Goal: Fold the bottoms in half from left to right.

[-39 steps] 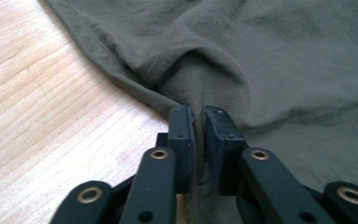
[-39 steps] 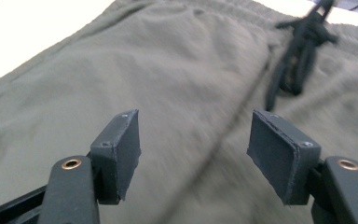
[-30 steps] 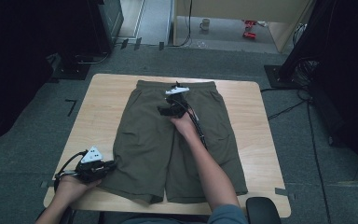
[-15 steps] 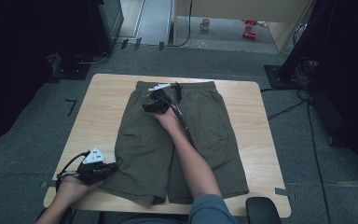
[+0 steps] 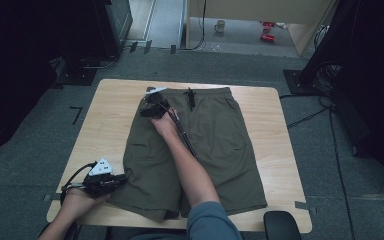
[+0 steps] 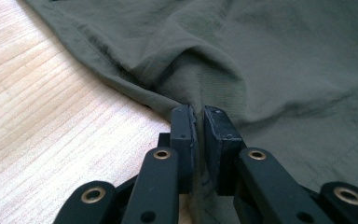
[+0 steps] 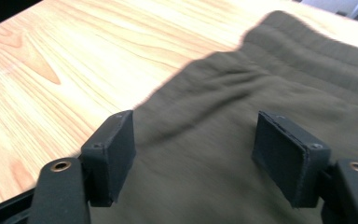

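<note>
My right gripper [image 5: 150,104] has crossed from mid-waistband to the far left corner of the shorts [image 5: 215,150]; jaws wide, just been opening, cloth below them but not pinched. Next grip likely there. My left gripper [image 5: 111,181] is clamped on the near left hem. Shorts lie flat on the table [image 5: 105,130]. The drawstring [image 5: 190,97] lies clear of the corner; no obstruction.

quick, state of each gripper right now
Left gripper: shut on the shorts, pinching the hem at the leg edge.
Right gripper: open over the shorts near the waistband, holding nothing; its jaws have just been opening.
</note>
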Demonstrator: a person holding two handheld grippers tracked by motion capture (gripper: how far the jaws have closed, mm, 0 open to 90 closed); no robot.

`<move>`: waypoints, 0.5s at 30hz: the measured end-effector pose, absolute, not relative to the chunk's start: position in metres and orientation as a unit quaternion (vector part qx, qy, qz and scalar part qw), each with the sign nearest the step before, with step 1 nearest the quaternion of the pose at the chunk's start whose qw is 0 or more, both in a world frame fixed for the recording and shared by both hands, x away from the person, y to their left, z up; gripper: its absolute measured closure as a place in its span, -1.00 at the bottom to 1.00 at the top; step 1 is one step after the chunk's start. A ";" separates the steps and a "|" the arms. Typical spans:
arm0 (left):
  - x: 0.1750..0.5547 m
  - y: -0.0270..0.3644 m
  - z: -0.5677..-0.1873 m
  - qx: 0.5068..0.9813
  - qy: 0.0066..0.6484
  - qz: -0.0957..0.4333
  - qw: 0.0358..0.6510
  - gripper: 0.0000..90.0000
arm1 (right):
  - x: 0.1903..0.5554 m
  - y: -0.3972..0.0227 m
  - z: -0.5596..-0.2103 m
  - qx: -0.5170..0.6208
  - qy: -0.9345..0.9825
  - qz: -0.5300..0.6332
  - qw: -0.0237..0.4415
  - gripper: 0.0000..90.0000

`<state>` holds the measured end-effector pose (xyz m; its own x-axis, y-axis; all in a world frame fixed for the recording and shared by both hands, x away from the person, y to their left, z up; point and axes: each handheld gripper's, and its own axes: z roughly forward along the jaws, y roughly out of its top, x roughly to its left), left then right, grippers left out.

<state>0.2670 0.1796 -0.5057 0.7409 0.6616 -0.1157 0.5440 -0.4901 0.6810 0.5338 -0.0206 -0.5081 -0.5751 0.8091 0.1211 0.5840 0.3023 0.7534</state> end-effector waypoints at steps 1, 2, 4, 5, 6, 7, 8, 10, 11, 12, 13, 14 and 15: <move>0.267 0.180 -0.506 0.859 0.351 0.080 0.363 0.84 | 0.536 -0.012 -0.509 0.440 0.795 0.392 0.142 -0.47; 0.267 0.180 -0.506 0.859 0.351 0.080 0.363 0.84 | 0.536 -0.012 -0.509 0.440 0.795 0.392 0.142 -0.47; 0.267 0.180 -0.506 0.859 0.352 0.079 0.363 0.84 | 0.536 -0.002 -0.511 0.439 0.796 0.389 0.146 -0.53; 0.267 0.180 -0.506 0.859 0.352 0.079 0.364 0.84 | 0.535 0.002 -0.512 0.438 0.797 0.388 0.147 -0.52; 0.267 0.180 -0.506 0.859 0.351 0.079 0.364 0.84 | 0.535 0.004 -0.514 0.437 0.798 0.388 0.147 -0.52; 0.267 0.180 -0.506 0.859 0.351 0.080 0.364 0.83 | 0.535 0.008 -0.515 0.436 0.801 0.383 0.147 -0.53; 0.267 0.180 -0.506 0.859 0.351 0.079 0.364 0.83 | 0.534 0.011 -0.517 0.430 0.805 0.380 0.151 -0.54; 0.267 0.180 -0.506 0.860 0.351 0.079 0.363 0.83 | 0.532 0.015 -0.518 0.422 0.811 0.366 0.174 -0.51; 0.267 0.180 -0.505 0.860 0.352 0.079 0.362 0.83 | 0.531 0.016 -0.519 0.420 0.811 0.366 0.177 -0.49; 0.267 0.179 -0.505 0.860 0.352 0.079 0.362 0.83 | 0.530 0.016 -0.519 0.423 0.808 0.369 0.181 -0.46; 0.267 0.179 -0.505 0.860 0.352 0.080 0.362 0.83 | 0.530 0.016 -0.519 0.423 0.807 0.370 0.181 -0.41; 0.267 0.179 -0.506 0.859 0.352 0.081 0.362 0.83 | 0.529 0.016 -0.519 0.425 0.805 0.371 0.183 -0.38; 0.267 0.179 -0.506 0.860 0.351 0.081 0.362 0.84 | 0.529 0.016 -0.519 0.423 0.806 0.371 0.184 -0.35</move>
